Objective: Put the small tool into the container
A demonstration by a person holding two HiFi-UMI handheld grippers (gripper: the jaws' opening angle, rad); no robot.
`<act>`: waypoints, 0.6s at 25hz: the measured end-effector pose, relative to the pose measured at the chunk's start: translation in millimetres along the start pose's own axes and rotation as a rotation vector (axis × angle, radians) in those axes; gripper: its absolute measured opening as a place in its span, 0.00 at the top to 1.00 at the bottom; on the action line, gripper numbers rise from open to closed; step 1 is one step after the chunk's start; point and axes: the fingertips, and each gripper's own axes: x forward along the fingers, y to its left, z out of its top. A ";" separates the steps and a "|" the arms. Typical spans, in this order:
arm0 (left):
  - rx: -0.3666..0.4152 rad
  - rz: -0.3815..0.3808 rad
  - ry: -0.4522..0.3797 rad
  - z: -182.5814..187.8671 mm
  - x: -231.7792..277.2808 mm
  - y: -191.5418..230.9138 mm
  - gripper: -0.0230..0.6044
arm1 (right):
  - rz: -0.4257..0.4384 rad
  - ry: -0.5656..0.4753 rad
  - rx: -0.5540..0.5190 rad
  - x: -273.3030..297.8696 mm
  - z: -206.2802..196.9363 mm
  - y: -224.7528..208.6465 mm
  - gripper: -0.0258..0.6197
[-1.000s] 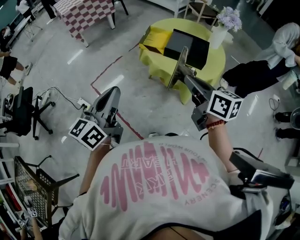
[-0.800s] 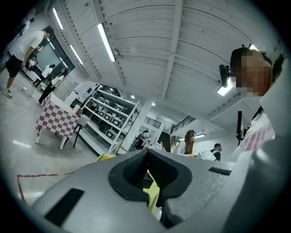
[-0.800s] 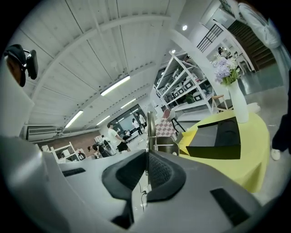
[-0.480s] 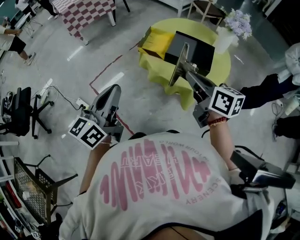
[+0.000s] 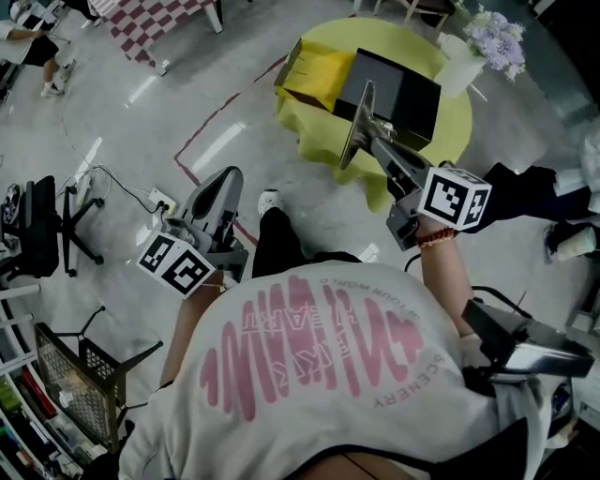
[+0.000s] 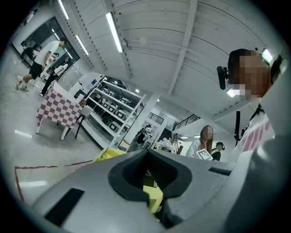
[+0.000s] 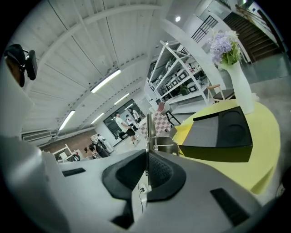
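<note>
My right gripper point(image 5: 377, 141) is shut on a thin flat metal tool point(image 5: 358, 122), which sticks up edge-on past the jaws. In the right gripper view the tool point(image 7: 148, 129) stands upright between the closed pads of that gripper point(image 7: 147, 158). Ahead of it, a black foam-lined container point(image 5: 398, 89) lies open on a round yellow table point(image 5: 455, 127); the container point(image 7: 218, 134) appears to the tool's right. My left gripper point(image 5: 223, 186) hangs over the floor to the left, shut, with nothing in it point(image 6: 145, 154).
A yellow box point(image 5: 314, 70) and a white vase of lilac flowers point(image 5: 469, 66) share the table. A seated person in dark clothes point(image 5: 534, 197) is at its right. A black chair point(image 5: 47, 225), a floor cable point(image 5: 131, 192), a wire basket point(image 5: 75, 384) and a checkered table point(image 5: 155, 23) lie to the left.
The yellow table and container have drawn closer and higher in the head view as both grippers moved toward them. A leg and shoe now show below. The right grip on the tool is unchanged.
</note>
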 end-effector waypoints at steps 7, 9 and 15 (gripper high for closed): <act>-0.004 -0.048 0.025 35.4 47.7 53.9 0.95 | -0.042 -0.006 0.026 54.5 28.3 -15.7 0.95; -0.001 -0.069 0.033 46.2 65.0 68.3 0.95 | -0.060 -0.016 0.036 69.7 37.9 -23.4 0.95; -0.001 -0.117 0.065 82.5 104.9 111.9 0.95 | -0.101 -0.035 0.067 118.6 69.1 -33.9 0.95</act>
